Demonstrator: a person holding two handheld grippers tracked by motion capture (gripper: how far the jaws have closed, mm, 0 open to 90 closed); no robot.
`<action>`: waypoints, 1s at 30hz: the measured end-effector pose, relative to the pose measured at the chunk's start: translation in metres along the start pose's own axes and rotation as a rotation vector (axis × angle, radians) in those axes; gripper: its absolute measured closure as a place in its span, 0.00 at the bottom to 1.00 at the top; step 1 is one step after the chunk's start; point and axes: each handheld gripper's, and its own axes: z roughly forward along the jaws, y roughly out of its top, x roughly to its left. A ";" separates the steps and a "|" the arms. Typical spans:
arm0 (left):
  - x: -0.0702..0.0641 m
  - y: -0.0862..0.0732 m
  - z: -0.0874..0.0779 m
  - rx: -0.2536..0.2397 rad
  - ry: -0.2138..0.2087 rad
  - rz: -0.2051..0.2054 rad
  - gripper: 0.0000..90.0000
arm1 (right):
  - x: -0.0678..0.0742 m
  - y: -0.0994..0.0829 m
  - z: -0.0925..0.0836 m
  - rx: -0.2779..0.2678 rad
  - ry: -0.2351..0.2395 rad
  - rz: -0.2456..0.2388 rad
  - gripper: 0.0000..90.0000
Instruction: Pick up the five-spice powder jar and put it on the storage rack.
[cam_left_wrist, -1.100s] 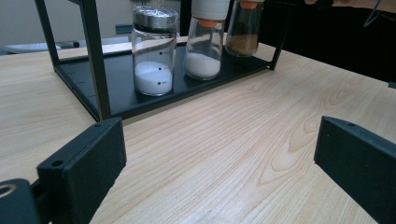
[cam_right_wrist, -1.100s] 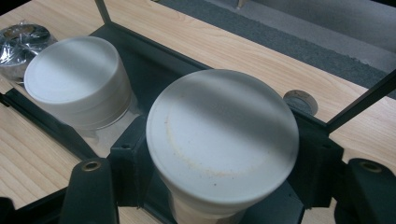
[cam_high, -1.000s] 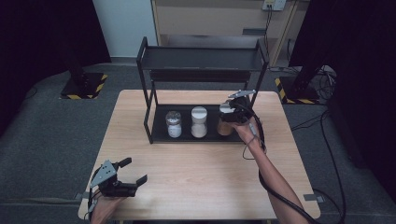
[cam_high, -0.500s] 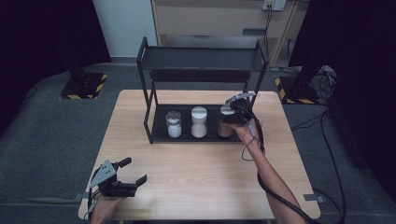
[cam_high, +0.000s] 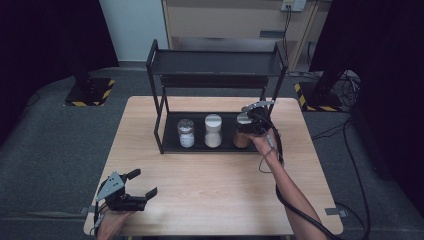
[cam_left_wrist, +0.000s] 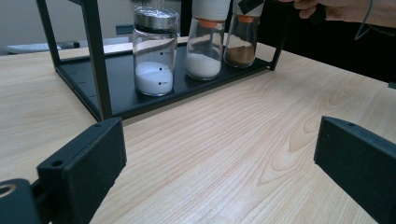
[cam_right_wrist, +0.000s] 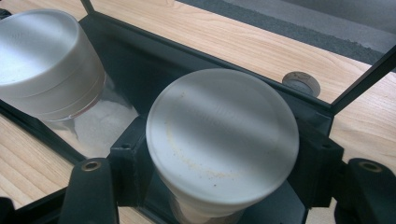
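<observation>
A black two-shelf rack (cam_high: 215, 62) stands at the back of the wooden table (cam_high: 210, 190). Its lower shelf holds three jars: a silver-lidded jar of white powder (cam_high: 186, 133) (cam_left_wrist: 154, 51), a white-lidded jar (cam_high: 213, 131) (cam_left_wrist: 205, 42) (cam_right_wrist: 44, 60), and a brown spice jar (cam_high: 242, 135) (cam_left_wrist: 240, 42) (cam_right_wrist: 222, 140). My right gripper (cam_high: 245, 127) (cam_right_wrist: 222, 154) reaches into the rack with its jaws closed on the brown jar below its lid. My left gripper (cam_high: 144, 182) (cam_left_wrist: 219, 158) rests low at the table's near left, open, with nothing between its jaws.
The rack's corner posts (cam_left_wrist: 95, 56) and upper shelf hem in the jars. A round cable cap (cam_right_wrist: 301, 83) sits in the tabletop behind the rack. A cable (cam_high: 280, 190) trails along the right forearm. Bare wood lies between rack and left gripper.
The right hand has shifted slightly toward the near side while staying on the brown jar. The left gripper has not moved.
</observation>
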 end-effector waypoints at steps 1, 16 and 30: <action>0.000 0.000 0.000 0.000 0.000 -0.001 0.02 | 0.000 0.000 0.000 0.001 0.001 -0.003 0.38; 0.000 0.000 0.000 -0.001 0.000 0.002 0.02 | 0.005 0.001 -0.003 -0.012 -0.016 -0.001 0.23; -0.001 0.000 0.000 0.000 -0.003 0.005 0.02 | 0.009 0.013 -0.038 -0.084 0.016 -0.063 0.11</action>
